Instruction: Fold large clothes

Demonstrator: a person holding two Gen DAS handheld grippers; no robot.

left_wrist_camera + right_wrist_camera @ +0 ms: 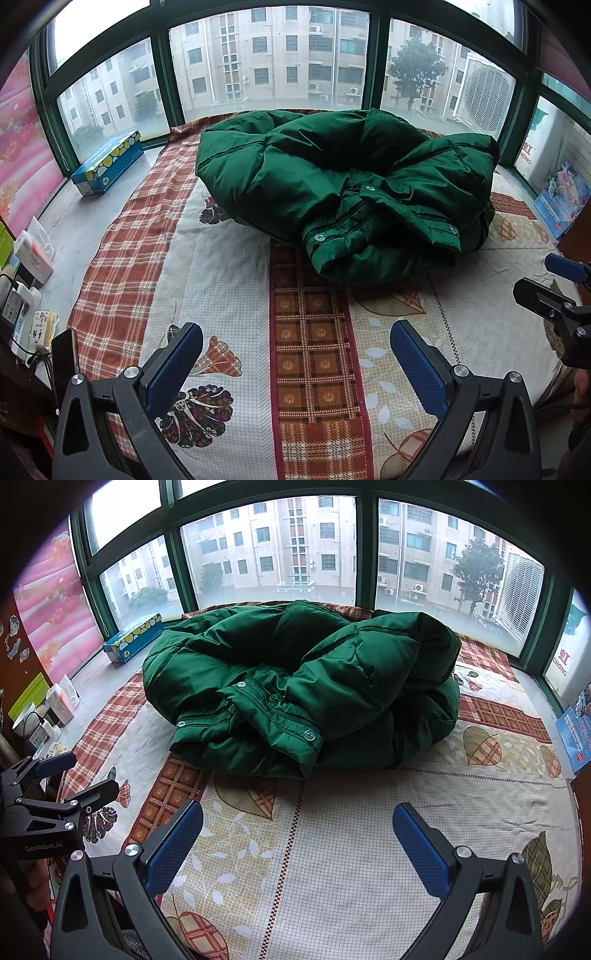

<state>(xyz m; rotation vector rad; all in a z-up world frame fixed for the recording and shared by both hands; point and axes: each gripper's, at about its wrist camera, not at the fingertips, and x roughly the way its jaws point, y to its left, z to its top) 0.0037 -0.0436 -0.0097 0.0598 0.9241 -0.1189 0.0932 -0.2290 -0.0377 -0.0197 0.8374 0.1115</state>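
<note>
A green jacket (343, 177) lies crumpled in a rounded heap on my bed (229, 280), toward the far side near the window (273, 62). Its shell is smooth, slightly shiny cloth, quilted into puffy bands with stitched seams. A flat placket with round metal snaps (307, 734) curls across the front of the heap, nearest me, and thick folds roll over one another behind it.

The bed is covered by a woven sheet (369, 849) with a fine grid texture, printed in red-brown plaid strips, leaves and flowers. It is flat and only faintly wrinkled.

My left tongs (295, 365) hover low over the near part of the sheet, released, their two blue ribbed pads (173, 369) spread wide on black arms, nothing between them. They point at the jacket but stay well short of it.

My right tongs (297, 845) are posed the same way beside them, also released and empty, pads (421, 849) wide apart, aimed at the jacket's near edge with bare sheet between.

Each pair shows at the edge of the other's view, level and side by side.

A blue box (109, 166) rests on the grey sill (74, 229) left of the bed.
</note>
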